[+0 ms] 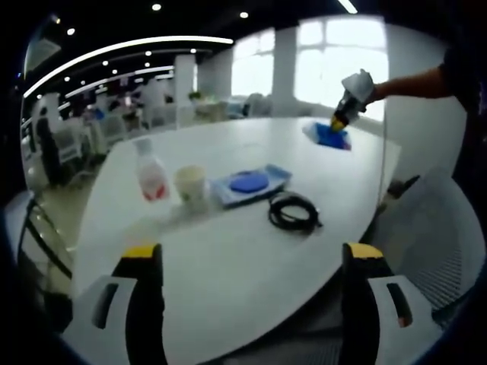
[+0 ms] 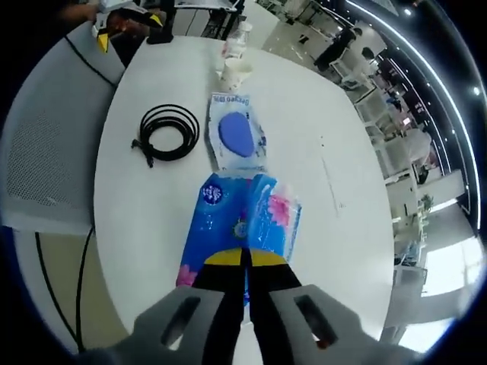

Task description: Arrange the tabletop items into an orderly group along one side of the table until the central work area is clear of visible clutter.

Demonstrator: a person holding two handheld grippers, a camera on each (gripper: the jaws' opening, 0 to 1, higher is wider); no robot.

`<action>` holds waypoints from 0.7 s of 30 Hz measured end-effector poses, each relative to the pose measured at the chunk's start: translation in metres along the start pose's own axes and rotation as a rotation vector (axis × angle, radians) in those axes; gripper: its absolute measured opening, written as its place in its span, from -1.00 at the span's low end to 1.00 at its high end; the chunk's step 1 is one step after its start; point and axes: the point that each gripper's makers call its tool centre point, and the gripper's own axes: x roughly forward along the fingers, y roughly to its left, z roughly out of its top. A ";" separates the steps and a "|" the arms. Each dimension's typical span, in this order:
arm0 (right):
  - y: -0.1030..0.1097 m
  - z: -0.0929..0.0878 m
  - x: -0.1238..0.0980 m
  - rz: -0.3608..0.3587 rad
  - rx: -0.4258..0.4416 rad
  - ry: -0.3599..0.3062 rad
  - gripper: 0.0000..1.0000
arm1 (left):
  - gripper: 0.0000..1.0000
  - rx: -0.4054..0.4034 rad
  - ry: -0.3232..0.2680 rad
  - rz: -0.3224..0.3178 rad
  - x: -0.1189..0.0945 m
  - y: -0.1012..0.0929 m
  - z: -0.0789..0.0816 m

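My right gripper [image 2: 245, 258] has its jaws together, shut on the near edge of a blue tissue pack [image 2: 242, 217] that lies on the white table [image 2: 152, 220]. In the left gripper view the same tissue pack [image 1: 329, 136] sits at the far right of the table with the right gripper [image 1: 344, 115] on it. My left gripper [image 1: 253, 255] is open wide over the near table edge with nothing between its jaws. Ahead of it lie a black cable coil [image 1: 293, 212], a flat blue packet [image 1: 249, 184], a paper cup [image 1: 191, 185] and a small bottle [image 1: 151, 176].
In the right gripper view the cable coil [image 2: 169, 133], blue packet [image 2: 237, 137], cup [image 2: 236, 74] and bottle [image 2: 240, 42] run away toward the left gripper [image 2: 129, 26]. A grey mesh chair [image 2: 46, 152] stands beside the table, seen also as chair [image 1: 434, 236].
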 end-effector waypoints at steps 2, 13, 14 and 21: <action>-0.005 -0.002 0.002 -0.004 -0.011 0.000 -1.00 | 0.89 0.001 0.000 0.000 0.000 0.000 0.000; -0.012 -0.014 0.022 0.002 -0.147 0.030 -1.00 | 0.89 -0.005 0.004 -0.002 0.001 -0.001 -0.002; -0.012 -0.014 0.024 0.004 -0.167 0.031 -1.00 | 0.89 -0.006 0.004 -0.002 0.001 -0.001 -0.002; -0.016 -0.022 0.037 0.009 -0.225 0.048 -1.00 | 0.89 -0.007 -0.004 -0.009 0.001 -0.002 0.000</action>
